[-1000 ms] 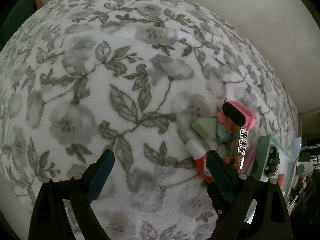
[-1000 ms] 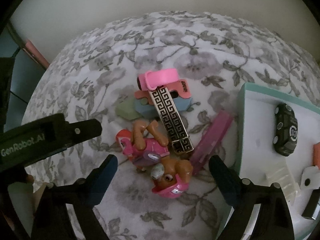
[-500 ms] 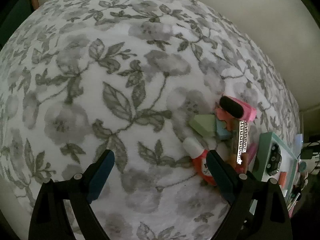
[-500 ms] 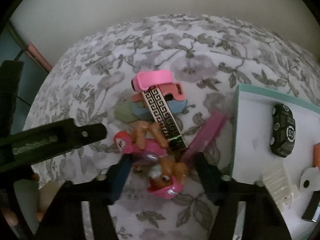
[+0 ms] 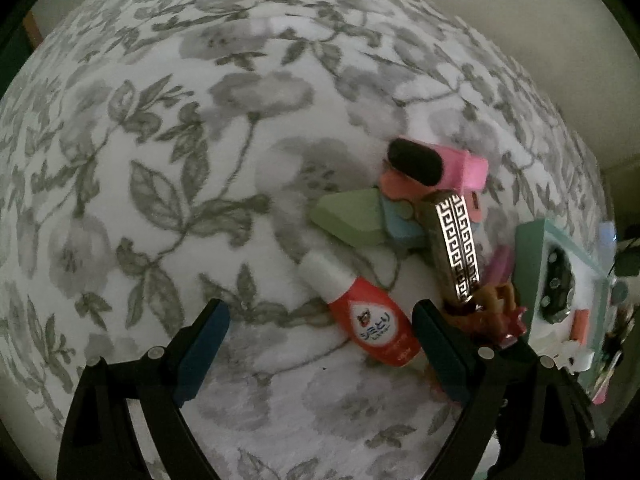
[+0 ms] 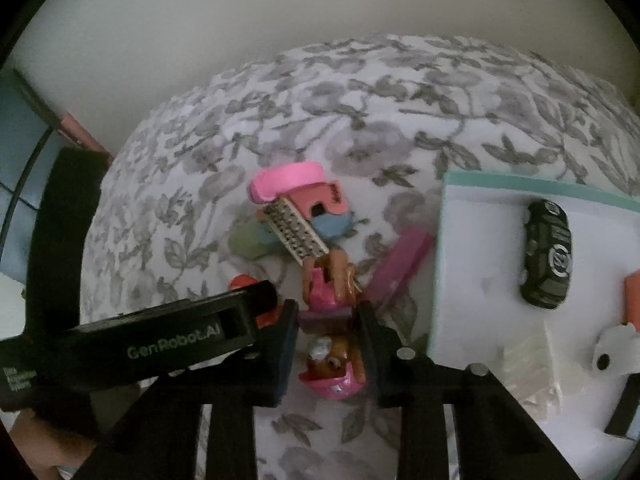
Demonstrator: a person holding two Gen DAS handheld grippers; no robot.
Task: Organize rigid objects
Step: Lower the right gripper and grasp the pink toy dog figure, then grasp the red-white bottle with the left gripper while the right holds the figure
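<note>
A pile of small items lies on the floral cloth. My right gripper (image 6: 327, 320) is shut on a brown and pink toy dog (image 6: 332, 360), which also shows in the left wrist view (image 5: 488, 312). My left gripper (image 5: 320, 340) is open above a red glue bottle (image 5: 368, 320) with a white cap. Beyond it lie a green wedge (image 5: 352, 216), a blue piece (image 5: 400, 224), a patterned metal bar (image 5: 458, 252) and a pink block (image 5: 452, 164). The bar (image 6: 294, 232) and pink block (image 6: 288, 178) also show in the right wrist view.
A teal-rimmed white tray (image 6: 520, 188) at the right holds a black toy car (image 6: 546, 256), a white ridged piece (image 6: 532, 364) and other small items. A magenta stick (image 6: 400, 264) lies against the tray's left side. The tray (image 5: 528, 240) also shows in the left wrist view.
My right gripper has moved down and closed on the toy dog. My left gripper has moved toward the pile, so the glue bottle now lies between its fingers.
</note>
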